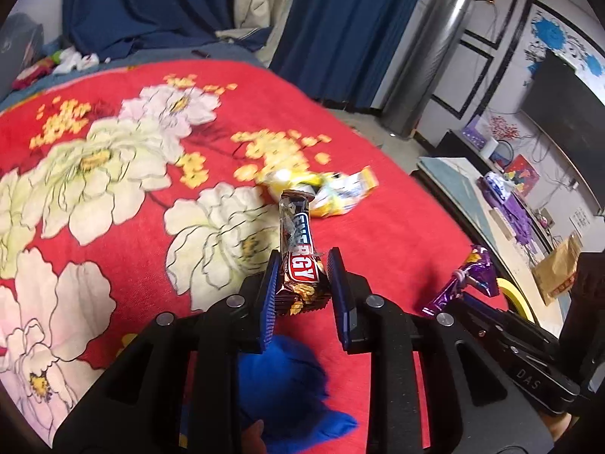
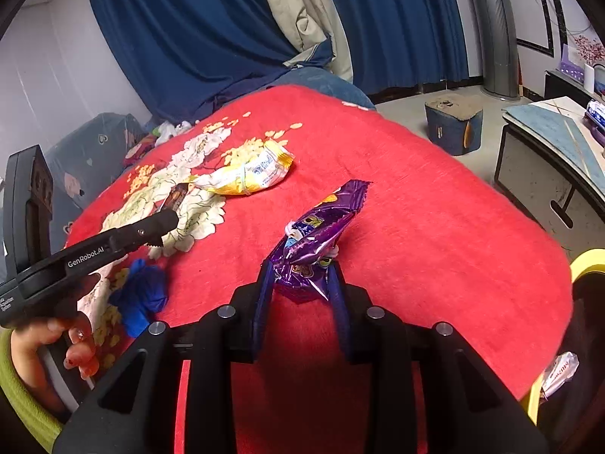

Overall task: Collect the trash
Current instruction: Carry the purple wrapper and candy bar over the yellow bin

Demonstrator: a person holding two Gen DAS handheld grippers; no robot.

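left gripper (image 1: 302, 283): clamped on bar (image 1: 297, 242), bar pointing forward over blanket (image 1: 378, 234), likely lifted for carrying to bin | right gripper (image 2: 300, 283): clamped on purple wrapper (image 2: 317, 234), held off the blanket | yellow wrapper (image 2: 245, 176): loose on blanket, uncollected | blue scrap (image 2: 141, 299): near edge, blurred, maybe a glove | yellow bin rim (image 2: 588, 261): at right, seemingly the drop point

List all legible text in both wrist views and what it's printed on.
"ENERGY": on the brown bar wrapper between the left gripper's fingers.
"DAS": on the right gripper's body, seen from the left wrist.
"GenRobot.AI": on the left gripper's body, seen from the right wrist.
Yellow wrapper: blue print, too blurred to read.
Purple wrapper in the right gripper: print unreadable.
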